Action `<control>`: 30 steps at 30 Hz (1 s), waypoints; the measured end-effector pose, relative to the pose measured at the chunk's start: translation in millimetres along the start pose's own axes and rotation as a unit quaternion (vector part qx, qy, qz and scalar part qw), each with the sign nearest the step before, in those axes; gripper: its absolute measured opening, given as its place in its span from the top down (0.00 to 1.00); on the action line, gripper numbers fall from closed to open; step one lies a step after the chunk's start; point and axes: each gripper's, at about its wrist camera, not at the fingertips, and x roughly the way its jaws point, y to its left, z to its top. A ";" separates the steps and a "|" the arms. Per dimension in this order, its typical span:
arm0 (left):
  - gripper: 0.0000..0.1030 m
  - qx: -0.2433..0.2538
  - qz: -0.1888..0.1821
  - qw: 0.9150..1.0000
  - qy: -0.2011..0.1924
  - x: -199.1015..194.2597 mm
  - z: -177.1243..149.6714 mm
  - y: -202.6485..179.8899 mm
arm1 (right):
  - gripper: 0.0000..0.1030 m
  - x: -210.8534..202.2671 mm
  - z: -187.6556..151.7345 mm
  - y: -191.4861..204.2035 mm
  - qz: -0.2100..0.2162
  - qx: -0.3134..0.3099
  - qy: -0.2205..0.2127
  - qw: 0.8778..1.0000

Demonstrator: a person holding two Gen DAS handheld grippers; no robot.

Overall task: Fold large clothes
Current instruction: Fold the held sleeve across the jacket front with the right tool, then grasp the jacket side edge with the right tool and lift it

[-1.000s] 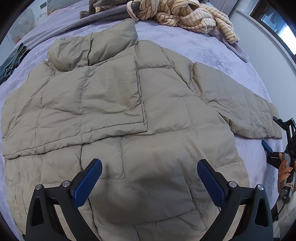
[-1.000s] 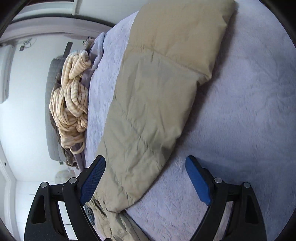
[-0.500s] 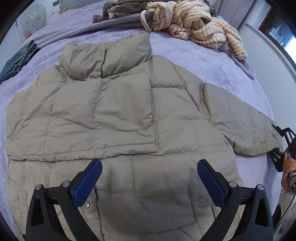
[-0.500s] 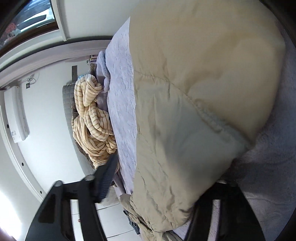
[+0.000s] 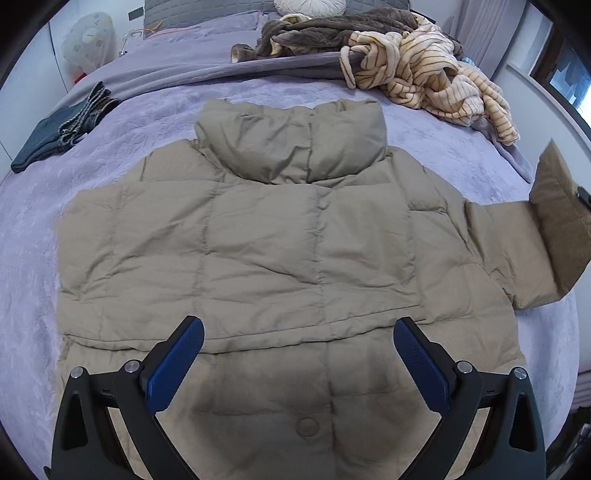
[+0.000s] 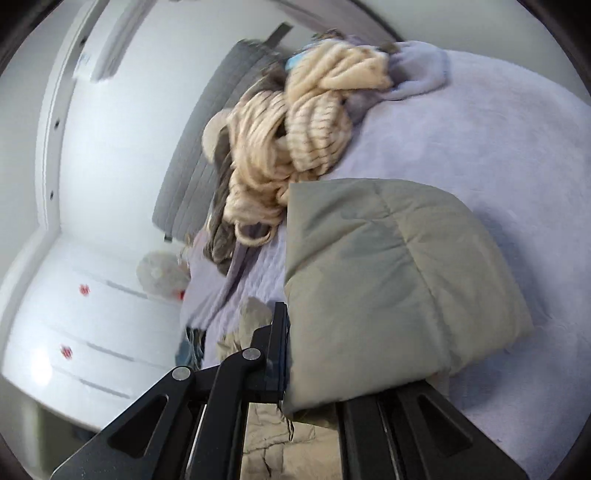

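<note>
A beige puffer jacket [image 5: 277,240] lies front up on the purple bedspread [image 5: 147,110], its left sleeve folded across the chest. My left gripper [image 5: 295,354] hovers open over the jacket's lower front, with nothing between its blue pads [image 5: 177,365]. In the left wrist view the jacket's right sleeve [image 5: 554,229] stands lifted off the bed at the far right. My right gripper [image 6: 317,369] has its jaws closing on the end of that sleeve [image 6: 388,277], which bulges out between the fingers and hides the right finger.
A cream striped garment [image 5: 424,77] and a brown one [image 5: 332,29] are piled at the head of the bed. Folded dark jeans [image 5: 62,133] lie at the far left. The bed's edge runs close along the right, with a white wall beyond.
The right gripper closed on the sleeve end, rolled and lifted it off the bed. The left gripper drew back, so the collar and the whole jacket now show.
</note>
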 end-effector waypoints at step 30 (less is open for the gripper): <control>0.00 -0.074 -0.085 0.994 -0.001 36.7 20.4 88.4 | 0.18 103.8 -105.7 8.4 -0.055 0.110 0.104 0.987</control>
